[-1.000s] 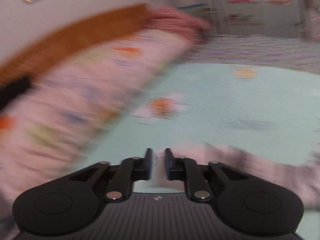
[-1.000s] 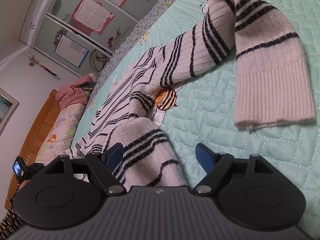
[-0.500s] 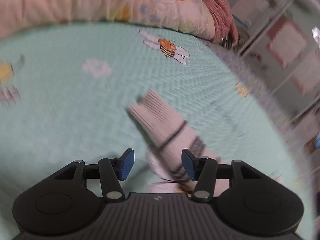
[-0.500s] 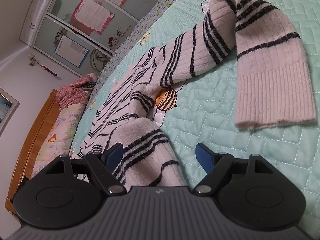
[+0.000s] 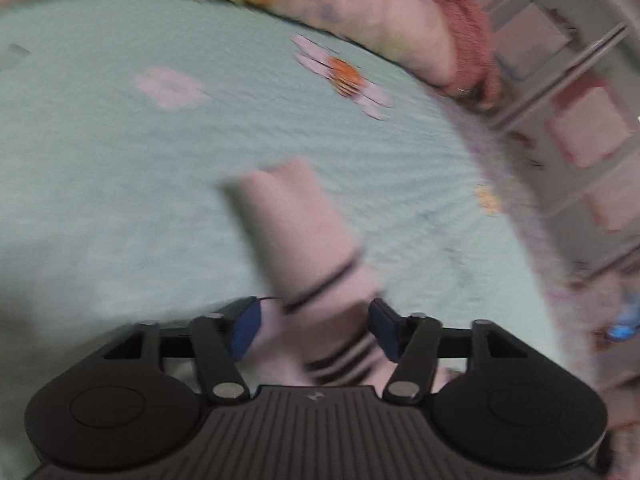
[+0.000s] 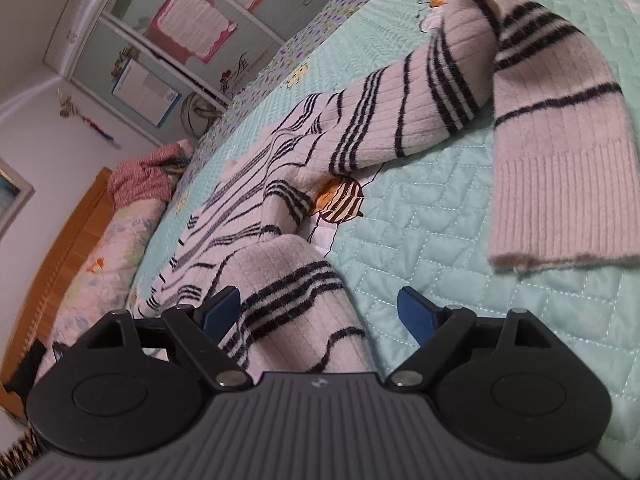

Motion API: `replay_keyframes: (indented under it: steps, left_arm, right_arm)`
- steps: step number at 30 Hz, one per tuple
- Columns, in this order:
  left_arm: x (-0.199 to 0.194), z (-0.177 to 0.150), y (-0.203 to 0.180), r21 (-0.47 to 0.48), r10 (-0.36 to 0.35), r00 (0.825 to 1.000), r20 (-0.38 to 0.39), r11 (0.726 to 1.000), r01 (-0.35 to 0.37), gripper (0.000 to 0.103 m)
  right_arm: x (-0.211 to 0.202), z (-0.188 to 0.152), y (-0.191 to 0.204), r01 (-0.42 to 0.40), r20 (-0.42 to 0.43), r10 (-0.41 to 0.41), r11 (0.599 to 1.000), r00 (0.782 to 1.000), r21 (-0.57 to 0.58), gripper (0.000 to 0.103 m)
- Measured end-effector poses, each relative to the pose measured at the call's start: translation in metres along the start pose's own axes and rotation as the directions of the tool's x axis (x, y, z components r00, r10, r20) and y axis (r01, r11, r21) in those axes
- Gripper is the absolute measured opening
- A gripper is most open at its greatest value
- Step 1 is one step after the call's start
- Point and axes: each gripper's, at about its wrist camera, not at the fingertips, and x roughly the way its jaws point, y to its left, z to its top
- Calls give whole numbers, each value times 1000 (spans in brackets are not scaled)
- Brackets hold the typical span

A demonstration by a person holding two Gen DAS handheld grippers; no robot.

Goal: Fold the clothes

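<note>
A pale pink knit sweater with black stripes (image 6: 320,148) lies spread on the mint quilted bed (image 6: 432,216). One sleeve (image 6: 556,136) bends back, cuff toward me. My right gripper (image 6: 320,312) hovers over a bunched striped part of the sweater (image 6: 296,300); its jaws are opening and wide apart, and the right pad is clear of the cloth. In the blurred left wrist view the other sleeve (image 5: 296,220) lies on the bed (image 5: 120,168), cuff away from me. My left gripper (image 5: 314,326) straddles that sleeve, jaws closing with the cloth filling the gap.
A floral pillow (image 5: 360,4) and a red knit bundle (image 5: 472,48) lie at the bed's head by a wooden headboard (image 6: 68,248). A cabinet with glass doors and pink papers (image 6: 192,20) stands beyond the bed's far edge.
The left gripper rolled and dropped toward the bed, opened, came down over the sleeve, and has narrowed around it. The right gripper stayed put and its jaws widened slightly.
</note>
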Motion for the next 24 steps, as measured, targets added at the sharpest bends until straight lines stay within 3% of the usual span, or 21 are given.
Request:
replay_keyframes:
  steps: [1, 3, 6, 8, 10, 11, 12, 14, 15, 16, 17, 20, 22, 24]
  left_arm:
    - [6, 2, -1, 19, -3, 1000, -18, 1000, 3, 12]
    - [3, 4, -5, 19, -4, 1000, 5, 1000, 4, 12]
    - [-33, 6, -29, 69, -83, 994, 65, 995, 79, 11]
    - [-71, 11, -50, 87, -165, 979, 117, 984, 156, 11]
    - [-112, 15, -68, 83, -261, 949, 175, 965, 250, 12]
    - [-123, 18, -79, 85, -246, 947, 205, 969, 233, 14]
    - [-134, 20, -89, 86, -226, 946, 234, 974, 211, 19]
    - [-141, 23, -92, 85, -99, 952, 290, 993, 78, 42]
    - [-138, 23, -82, 61, 22, 953, 302, 997, -43, 65]
    - [-135, 22, -72, 34, 150, 939, 309, 985, -168, 81]
    - [-131, 22, -62, 6, 274, 910, 312, 957, -291, 82]
    - [-114, 17, 3, -128, 417, 880, 228, 908, -398, 80]
    - [-101, 14, 37, -180, 448, 877, 171, 890, -420, 79]
    - [-98, 6, 56, -185, 404, 903, 145, 908, -376, 77]
  right_arm:
    - [1, 1, 1, 4, -4, -4, 1000, 1000, -5, 87]
    - [1, 1, 2, 7, -6, -7, 1000, 1000, -3, 87]
    - [0, 0, 1, 0, -3, 0, 1000, 1000, 3, 86]
    - [-1, 0, 1, -2, -5, 2, 1000, 1000, -2, 86]
    - [-1, 0, 0, -2, -7, 2, 1000, 1000, -9, 86]
    - [-1, 0, 0, -2, -7, 2, 1000, 1000, -11, 86]
    - [-1, 0, 0, -1, -6, 1, 1000, 1000, -10, 86]
    - [-1, -1, 0, -3, -1, 3, 1000, 1000, -1, 87]
    - [-1, -1, 0, -5, 2, 5, 1000, 1000, 5, 87]
    - [-2, -1, 0, -9, 4, 9, 1000, 1000, 10, 87]
    - [-3, -1, -2, -16, 6, 16, 1000, 1000, 16, 86]
    - [-5, -2, -4, -30, 7, 30, 999, 1000, 23, 86]
    - [-5, -2, -3, -30, -1, 30, 999, 1000, 13, 86]
    - [-6, -2, -2, -30, -6, 30, 1000, 1000, 7, 86]
